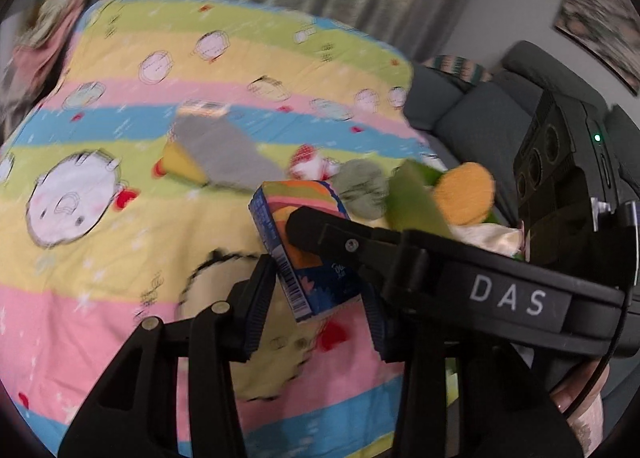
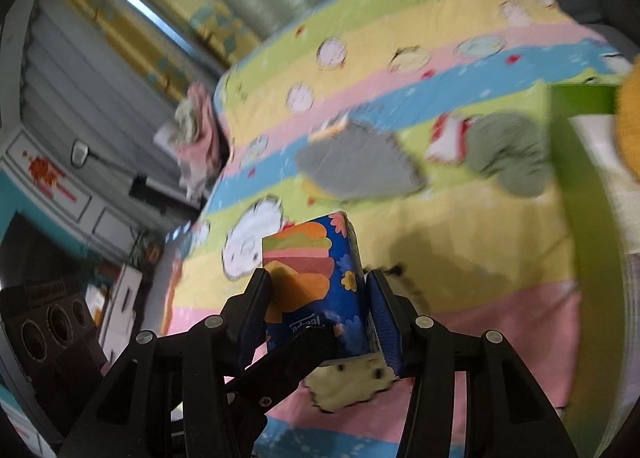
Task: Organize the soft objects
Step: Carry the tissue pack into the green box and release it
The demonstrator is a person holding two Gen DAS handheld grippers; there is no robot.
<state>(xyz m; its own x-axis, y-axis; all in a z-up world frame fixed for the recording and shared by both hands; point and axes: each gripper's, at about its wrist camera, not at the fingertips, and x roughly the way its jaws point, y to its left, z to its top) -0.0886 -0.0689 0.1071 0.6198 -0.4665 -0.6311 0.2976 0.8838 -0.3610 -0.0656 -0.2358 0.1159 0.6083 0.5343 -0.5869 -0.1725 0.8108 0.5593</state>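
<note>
- Right wrist view: my right hand-held gripper (image 2: 316, 310) clamps tissue pack (image 2: 316, 278) w/ both pads, above bed (image 2: 460, 258).
- Left hand-held gripper (image 1: 316, 298) pinches same pack's end, jaws partly open around it.

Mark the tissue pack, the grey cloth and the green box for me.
tissue pack (image 2: 316, 282): right wrist view, printed front face.
grey cloth (image 1: 224, 153): left wrist view, middle of the fabric.
green box (image 1: 416, 201): left wrist view, near side wall.

Glossy printed wrapper is covering tissue pack (image 2: 316, 282); matt black plastic is forming right gripper (image 2: 316, 316) with ribbed blue pads (image 2: 384, 322); bedspread (image 1: 120, 278) is showing soft printed cloth.
</note>
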